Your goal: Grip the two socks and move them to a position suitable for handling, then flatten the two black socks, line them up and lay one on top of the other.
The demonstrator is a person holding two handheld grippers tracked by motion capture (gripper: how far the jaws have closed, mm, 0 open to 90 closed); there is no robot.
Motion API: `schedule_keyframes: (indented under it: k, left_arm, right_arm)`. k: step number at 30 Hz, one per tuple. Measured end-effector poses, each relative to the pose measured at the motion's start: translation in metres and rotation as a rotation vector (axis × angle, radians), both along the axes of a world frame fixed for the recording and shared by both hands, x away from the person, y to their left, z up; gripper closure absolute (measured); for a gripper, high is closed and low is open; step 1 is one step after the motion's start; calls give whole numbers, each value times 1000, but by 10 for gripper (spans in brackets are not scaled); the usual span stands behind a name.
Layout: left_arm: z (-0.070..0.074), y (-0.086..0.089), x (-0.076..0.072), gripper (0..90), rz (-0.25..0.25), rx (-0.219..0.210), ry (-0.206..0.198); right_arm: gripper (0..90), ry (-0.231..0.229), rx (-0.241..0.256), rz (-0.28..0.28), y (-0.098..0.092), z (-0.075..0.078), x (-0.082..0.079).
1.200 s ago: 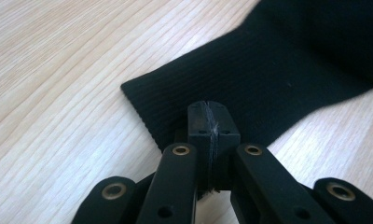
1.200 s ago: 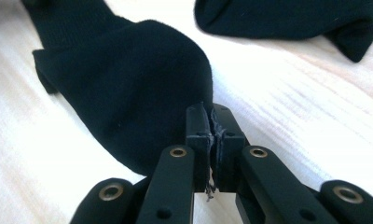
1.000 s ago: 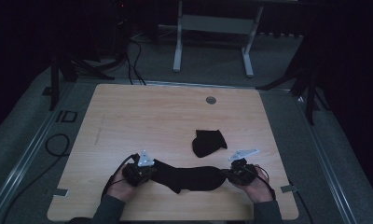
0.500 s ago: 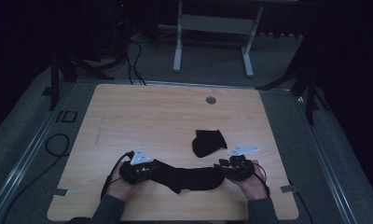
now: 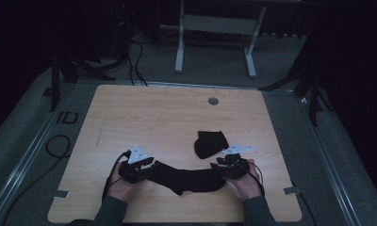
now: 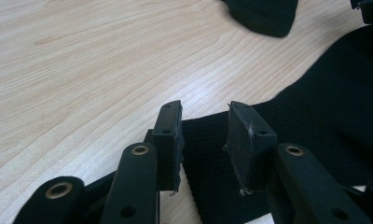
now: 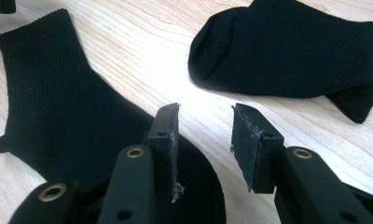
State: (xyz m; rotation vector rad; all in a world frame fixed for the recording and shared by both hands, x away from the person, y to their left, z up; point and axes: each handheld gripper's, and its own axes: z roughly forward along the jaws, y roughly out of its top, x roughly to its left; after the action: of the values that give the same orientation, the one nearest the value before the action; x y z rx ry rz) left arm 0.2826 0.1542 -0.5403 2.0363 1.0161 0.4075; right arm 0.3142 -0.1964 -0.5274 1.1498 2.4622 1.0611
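Over flat sock (image 5: 189,178), both fingers (image 6: 169,140) apart.

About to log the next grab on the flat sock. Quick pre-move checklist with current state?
1. Left gripper open: ok, jaws apart.
2. Right gripper open: ok, jaws apart.
3. Long sock flat on the table: ok.
4. Left jaws over the sock's cuff end: ok, fabric lies between them.
5. Right jaws over the toe end: not ok, only one jaw is above fabric.
6. Folded sock apart from the long sock: ok, bare wood between them.
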Motion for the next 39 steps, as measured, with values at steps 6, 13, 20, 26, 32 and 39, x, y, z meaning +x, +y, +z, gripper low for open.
schedule_keyframes:
  k: [6,13,20,26,32,39]
  left_arm:
    - [-1,-2,0,662,-4,-16,7]
    - [-2,-1,0,656,7,-37,16]
    - [-3,-3,2,646,9,-37,22]
    - [-3,-6,1,639,-2,-22,15]
    - [-4,-6,1,637,0,-15,13]
    - [-5,-8,1,637,-3,12,6]
  right_arm:
    - [607,2,-4,-2,1,-2,0]
    - [606,-16,-26,-6,12,0,4]
    - [606,-39,-43,21,29,2,16]
    - [593,-36,-67,33,49,-1,31]
    - [575,-20,-108,12,64,-8,51]
    - [581,39,-151,-21,70,-20,71]
